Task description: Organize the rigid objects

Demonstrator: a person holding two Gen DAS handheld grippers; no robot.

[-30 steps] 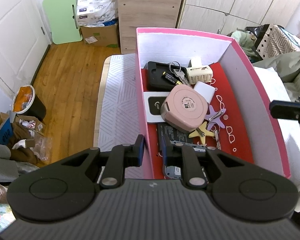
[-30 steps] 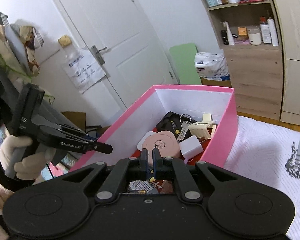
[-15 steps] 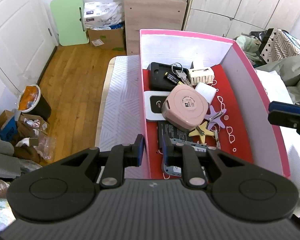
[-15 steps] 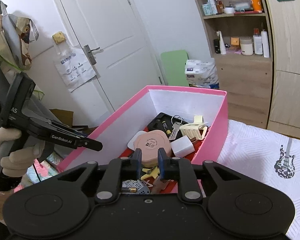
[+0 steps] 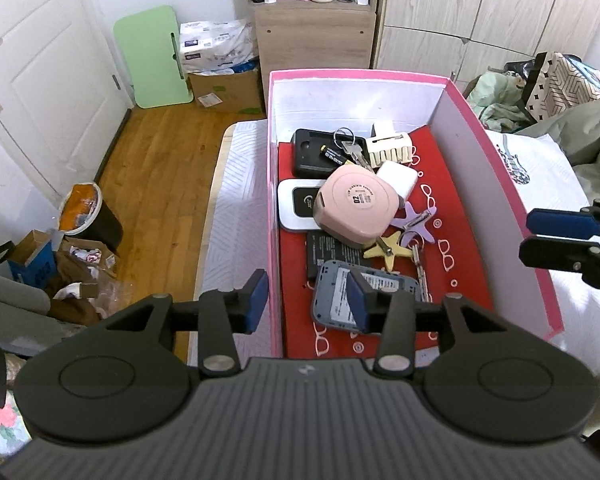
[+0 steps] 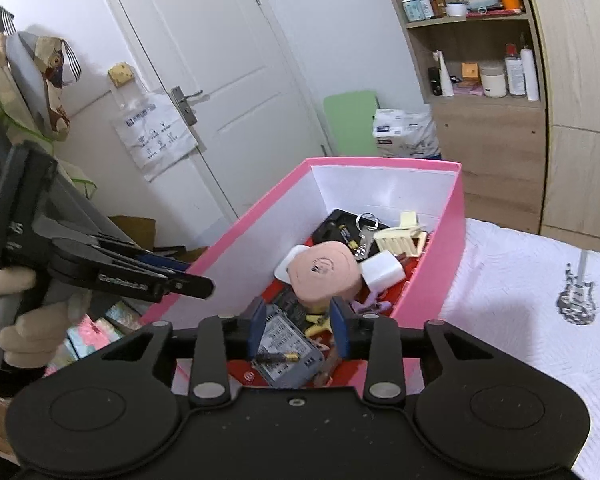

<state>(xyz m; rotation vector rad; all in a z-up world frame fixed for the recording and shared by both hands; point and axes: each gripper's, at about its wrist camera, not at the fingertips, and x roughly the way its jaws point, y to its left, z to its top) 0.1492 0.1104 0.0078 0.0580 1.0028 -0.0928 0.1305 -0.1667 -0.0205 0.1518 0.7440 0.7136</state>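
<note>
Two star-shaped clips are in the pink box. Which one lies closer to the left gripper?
The yellow star clip. It lies beside the pink round case, nearer the left gripper than the lilac star clip, which sits farther back.

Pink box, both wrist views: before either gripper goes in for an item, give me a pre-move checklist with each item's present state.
1. Left gripper empty: ok. Its jaws have just been opening and nothing is between them.
2. Right gripper empty: ok. Its jaws have just been opening too and hold nothing.
3. Left gripper clear of the pink box wall: not ok. Its fingers straddle the box's left wall.
4. Pink round case free to lift: ok. It lies on top of the pile.
5. Grey device reachable: ok. It lies uncovered at the near end.
6. Keys free of the black tray: cannot tell.
</note>
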